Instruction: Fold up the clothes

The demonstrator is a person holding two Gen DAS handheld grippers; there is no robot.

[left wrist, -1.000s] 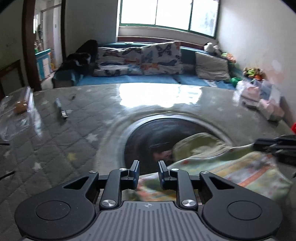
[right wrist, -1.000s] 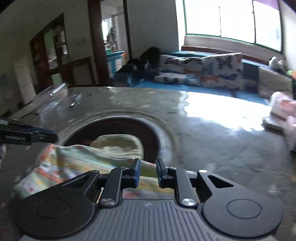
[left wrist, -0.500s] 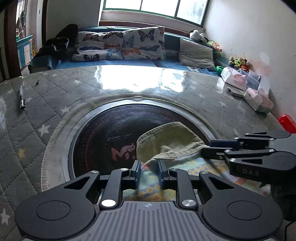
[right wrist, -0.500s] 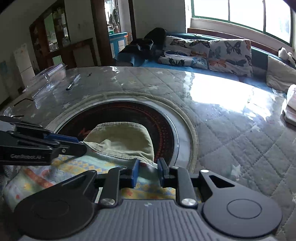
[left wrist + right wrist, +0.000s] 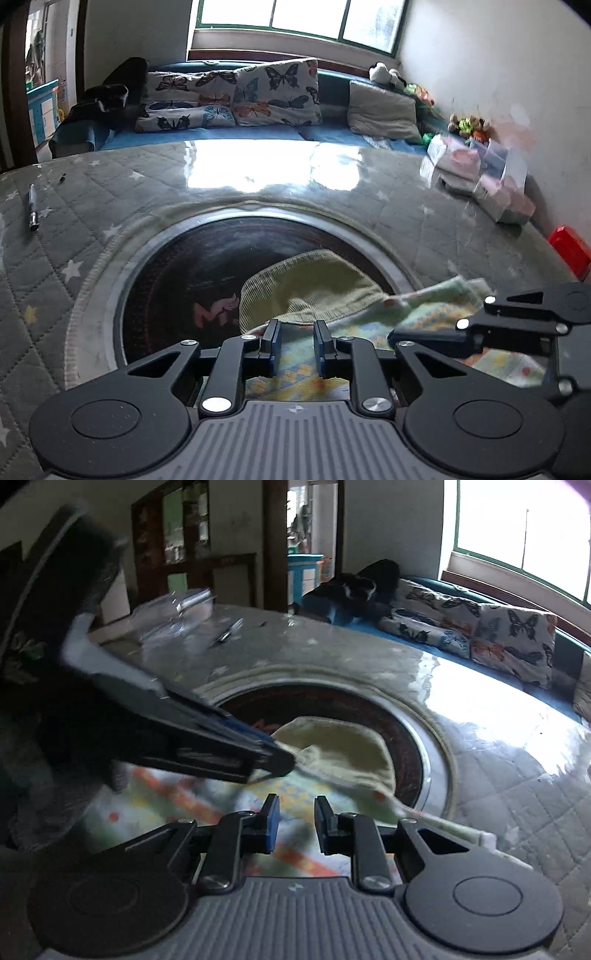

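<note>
A small colourful patterned garment [image 5: 306, 373] with a ribbed olive-green band [image 5: 306, 291] lies on the table over the dark round inset [image 5: 184, 280]. My left gripper [image 5: 295, 347] sits just above its near edge, jaws a little apart with nothing between them. In the right wrist view the garment [image 5: 207, 812] spreads below my right gripper [image 5: 295, 823], whose jaws are also apart and empty. The left gripper crosses that view as a blurred dark bar [image 5: 207, 746] over the green band [image 5: 340, 749]. The right gripper shows at the right in the left wrist view [image 5: 480, 332].
The table has a grey quilted star-pattern cover [image 5: 110, 192]. A pen [image 5: 32, 212] lies at far left. Boxes and tissue packs [image 5: 480, 173] and a red object [image 5: 570, 251] sit along the right edge. A clear plastic box [image 5: 173, 620] stands far left. A cushioned bench is beyond.
Both grippers have opened and let go of the garment, which now lies on the table. The left gripper has swung across close in front of the right one.
</note>
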